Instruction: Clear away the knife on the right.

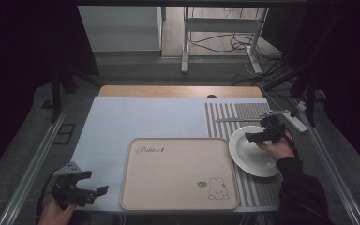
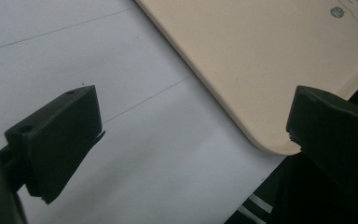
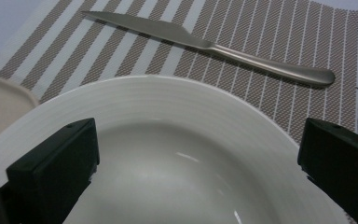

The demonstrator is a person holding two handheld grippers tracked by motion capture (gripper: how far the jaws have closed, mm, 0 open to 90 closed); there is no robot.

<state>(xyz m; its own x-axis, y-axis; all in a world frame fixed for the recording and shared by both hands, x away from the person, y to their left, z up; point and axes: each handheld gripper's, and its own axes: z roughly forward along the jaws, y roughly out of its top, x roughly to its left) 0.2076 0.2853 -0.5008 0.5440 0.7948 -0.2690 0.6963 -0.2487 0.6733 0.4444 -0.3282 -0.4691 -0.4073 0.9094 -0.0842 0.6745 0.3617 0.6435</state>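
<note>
Hovering over plate, right gripper jaws wide; knife beyond (clear close-up); left gripper wide.

The plate sits on the striped mat, right of the tray, knife behind it

The room is dim. At twelve o'clock beyond the surface, a white table frame stands on grey floor, cables tangled beneath. A power strip lies at three o'clock.
</note>
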